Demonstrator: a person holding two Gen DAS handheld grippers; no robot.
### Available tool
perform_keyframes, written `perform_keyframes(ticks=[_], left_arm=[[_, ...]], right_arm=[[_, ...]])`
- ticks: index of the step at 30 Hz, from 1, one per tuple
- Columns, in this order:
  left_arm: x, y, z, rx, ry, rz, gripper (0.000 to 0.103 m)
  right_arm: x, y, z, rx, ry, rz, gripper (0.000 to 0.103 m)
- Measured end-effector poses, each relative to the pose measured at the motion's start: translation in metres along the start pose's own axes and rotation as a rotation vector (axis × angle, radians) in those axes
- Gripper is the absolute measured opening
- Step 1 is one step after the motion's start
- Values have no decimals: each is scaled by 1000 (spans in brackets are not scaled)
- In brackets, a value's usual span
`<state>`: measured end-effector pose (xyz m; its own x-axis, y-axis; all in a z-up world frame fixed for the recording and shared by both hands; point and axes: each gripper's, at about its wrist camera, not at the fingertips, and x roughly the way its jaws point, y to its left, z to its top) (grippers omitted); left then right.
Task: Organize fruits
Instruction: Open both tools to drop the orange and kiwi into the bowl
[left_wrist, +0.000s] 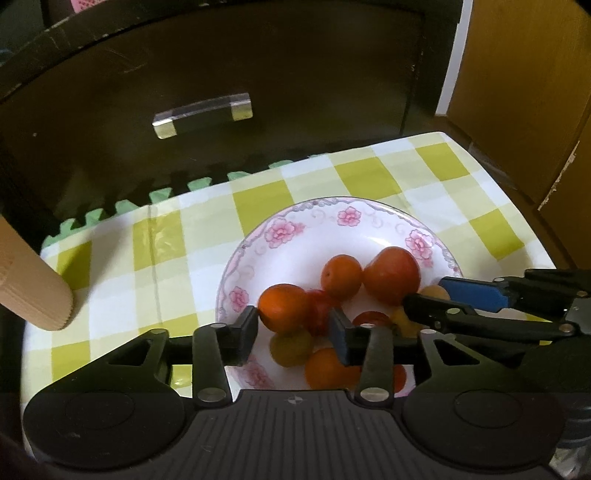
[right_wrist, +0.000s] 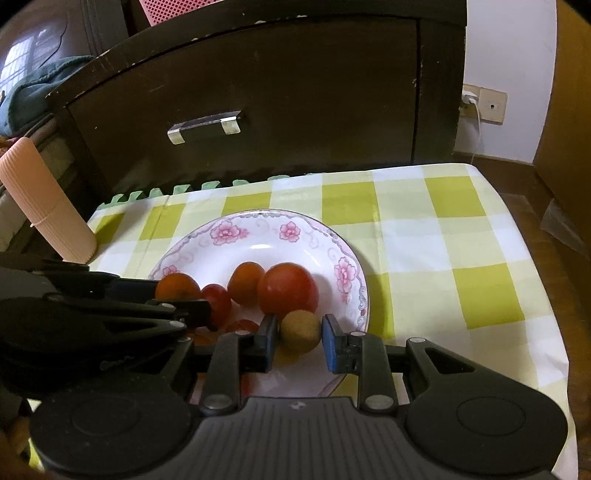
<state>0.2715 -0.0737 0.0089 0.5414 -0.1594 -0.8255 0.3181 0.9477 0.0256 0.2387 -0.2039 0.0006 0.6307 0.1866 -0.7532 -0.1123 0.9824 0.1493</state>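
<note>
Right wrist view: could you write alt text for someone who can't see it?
The right gripper straddles a small brownish-yellow fruit at the near edge of a flowered plate, its fingers open on either side. The plate holds red and orange fruits on a green-checked tablecloth, and the left gripper reaches in from the left.

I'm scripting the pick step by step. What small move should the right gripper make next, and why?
Probably close the right gripper a little: the brownish-yellow fruit already sits between its open fingers on the floral plate, with a small gap showing on either side.
</note>
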Motion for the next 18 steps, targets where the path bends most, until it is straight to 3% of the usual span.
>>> perform_keyframes(ticks=[18], left_arm=[[-26,12,-10,-23,-32,42,80]], right_arm=[[-10,4,-7,5,-21,-34,36]])
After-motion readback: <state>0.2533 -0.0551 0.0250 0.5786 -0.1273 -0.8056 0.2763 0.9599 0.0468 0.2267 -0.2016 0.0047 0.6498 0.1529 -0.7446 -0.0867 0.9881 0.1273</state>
